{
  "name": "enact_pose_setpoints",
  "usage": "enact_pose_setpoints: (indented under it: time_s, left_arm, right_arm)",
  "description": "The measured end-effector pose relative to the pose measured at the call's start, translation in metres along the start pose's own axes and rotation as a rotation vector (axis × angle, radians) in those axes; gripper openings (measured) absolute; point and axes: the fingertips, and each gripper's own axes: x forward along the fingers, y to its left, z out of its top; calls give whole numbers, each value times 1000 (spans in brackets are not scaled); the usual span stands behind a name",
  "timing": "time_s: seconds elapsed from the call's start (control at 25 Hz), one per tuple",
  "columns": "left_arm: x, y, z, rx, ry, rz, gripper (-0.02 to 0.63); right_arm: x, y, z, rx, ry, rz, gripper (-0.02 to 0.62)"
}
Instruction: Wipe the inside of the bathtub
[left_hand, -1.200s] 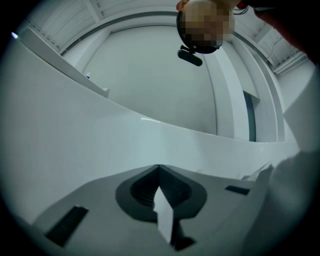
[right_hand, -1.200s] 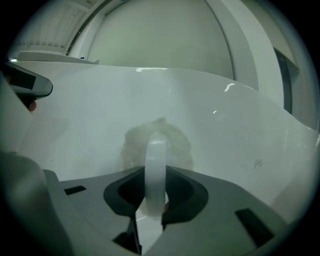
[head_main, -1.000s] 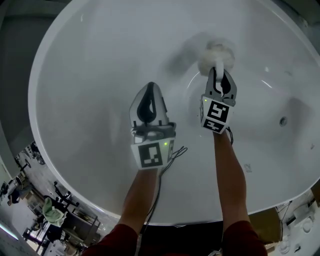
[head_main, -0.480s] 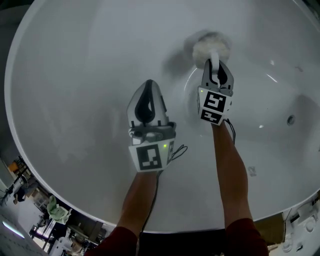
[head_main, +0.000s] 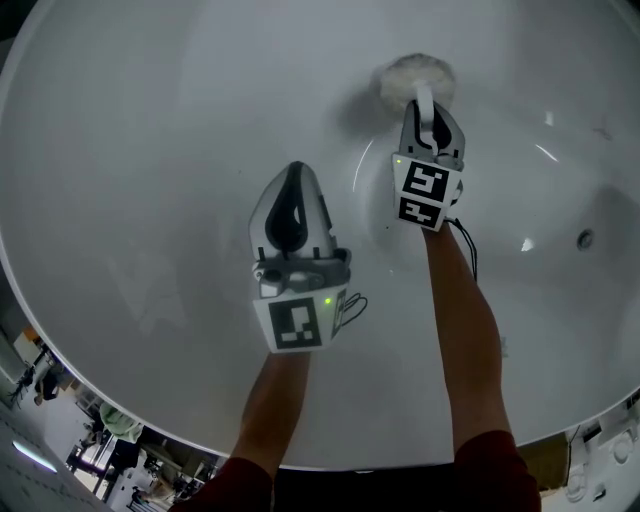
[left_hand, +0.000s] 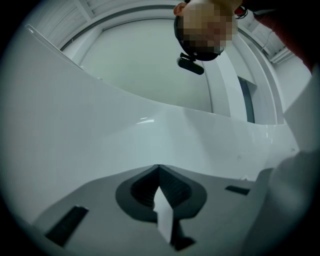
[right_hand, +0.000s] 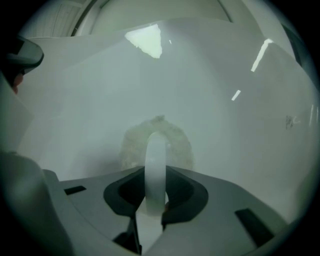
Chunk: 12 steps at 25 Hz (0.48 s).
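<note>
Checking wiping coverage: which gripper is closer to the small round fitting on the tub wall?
Right. The right gripper, holding the scrubber, is left of the round fitting; the left gripper is farther left, jaws shut and empty.

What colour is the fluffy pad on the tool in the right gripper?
Off-white, with a white handle. The pad shows best in the right gripper view.
</note>
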Motion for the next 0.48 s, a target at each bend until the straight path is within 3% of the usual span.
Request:
enact_pose_setpoints:
  time_s: [0.32, 0.48]
  left_arm:
    - [5, -80, -17, 34, 28, -39, 14]
    - [9, -167, -29, 30, 36, -71, 14]
  right_arm:
    - [-8, -86, -33, -38, 10, -36, 93]
    - [-26, -171, -69, -73, 28, -51, 94]
